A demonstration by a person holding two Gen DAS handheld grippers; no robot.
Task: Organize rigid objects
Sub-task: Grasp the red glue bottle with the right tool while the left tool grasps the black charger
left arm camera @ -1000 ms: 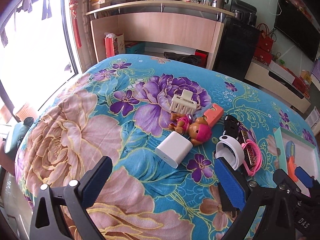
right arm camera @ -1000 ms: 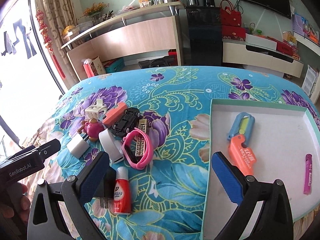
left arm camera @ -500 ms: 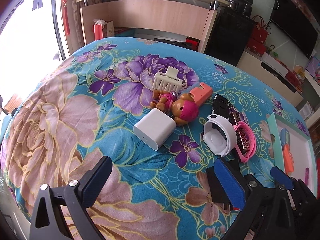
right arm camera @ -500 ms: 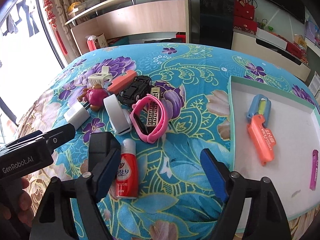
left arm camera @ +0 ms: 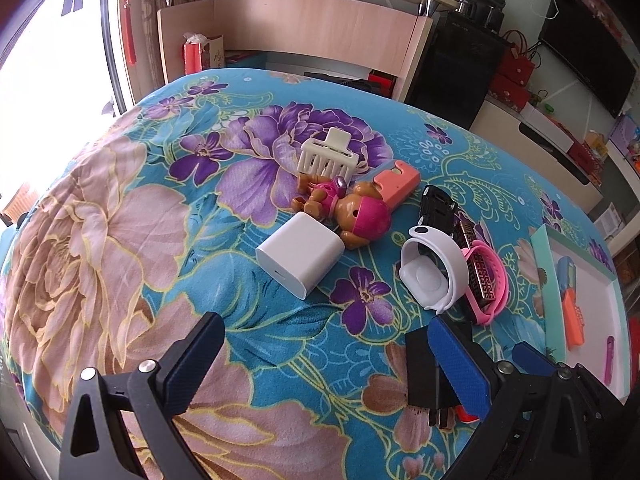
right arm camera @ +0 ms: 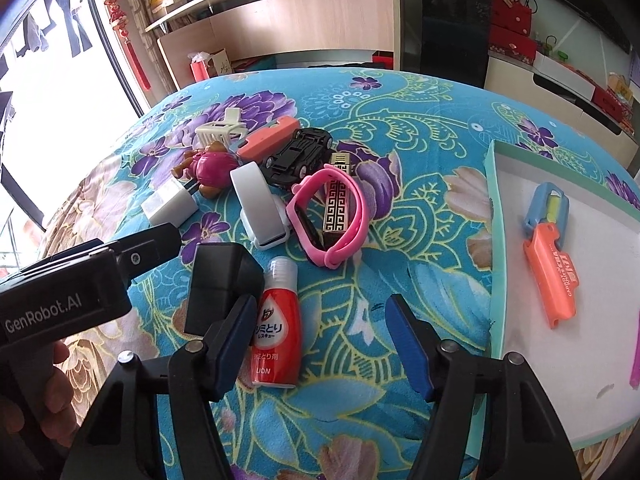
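Floral bedding in teal, purple and pink is covering the bed (right arm camera: pixel 400 92) that is carrying the work; a shelf, a dark cabinet and a wall screen are standing behind it.

Landmark: the white tray (right arm camera: pixel 516 208) with the green rim, lying at the bed's right side. Three items are already lying inside it: a blue and yellow piece (right arm camera: pixel 546 206), an orange tool (right arm camera: pixel 554 276) touching that piece, and a purple pen (right arm camera: pixel 635 364) at the tray's near right edge.

Left of the tray, well apart from it, the unsorted heap is waiting: a pink band (right arm camera: pixel 330 216) ringed around a gold patterned block (right arm camera: pixel 338 200), a white band (right arm camera: pixel 260 204), a black toy car (right arm camera: pixel 298 156), a coral case (right arm camera: pixel 268 140), a toy dog (right arm camera: pixel 208 166), a cream clip (right arm camera: pixel 218 130), a white charger (right arm camera: pixel 170 204), a black adapter (right arm camera: pixel 218 284) and a red bottle (right arm camera: pixel 276 328).

The right gripper (right arm camera: pixel 320 344) has just been closing; its fingers are standing half-wide around the red bottle, the left pad at the bottle's side, with no squeeze evident yet. The left gripper (left arm camera: pixel 332 360) is hovering wide and empty.

Judgement: sorting is roughly a quarter done, with about ten pieces remaining outside the tray.
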